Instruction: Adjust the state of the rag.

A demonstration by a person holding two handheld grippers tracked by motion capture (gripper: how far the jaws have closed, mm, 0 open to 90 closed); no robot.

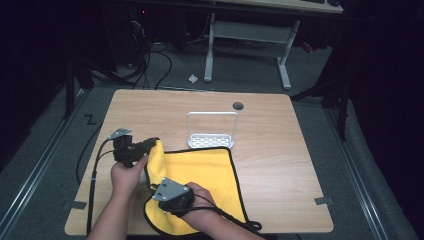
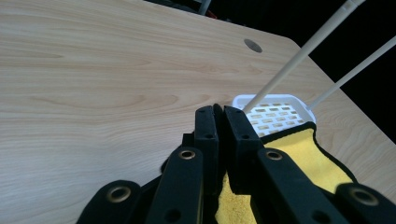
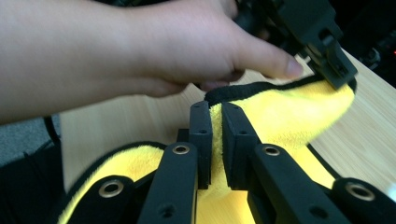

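From above, a yellow cloth point(image 1: 200, 175) with black edging lies on the near half of the wooden table point(image 1: 270, 150), its left edge lifted. The left gripper point(image 1: 148, 145) pinches that raised edge near its far corner; the right gripper point(image 1: 159, 189) grips the same edge nearer the person. Just beyond the cloth stands a white perforated tray point(image 1: 211, 141) with a tall wire handle, and a round cable hole point(image 1: 238, 106) sits farther back. Behind the table are dark floor, cables and a white desk frame point(image 1: 250, 35).

In the left gripper view, the jaws are clamped together on the yellow cloth point(image 2: 322, 158), the white tray point(image 2: 275, 114) just ahead.

In the right gripper view, the jaws squeeze a fold of cloth point(image 3: 280, 116), with the person's left hand point(image 3: 187, 42) close above.
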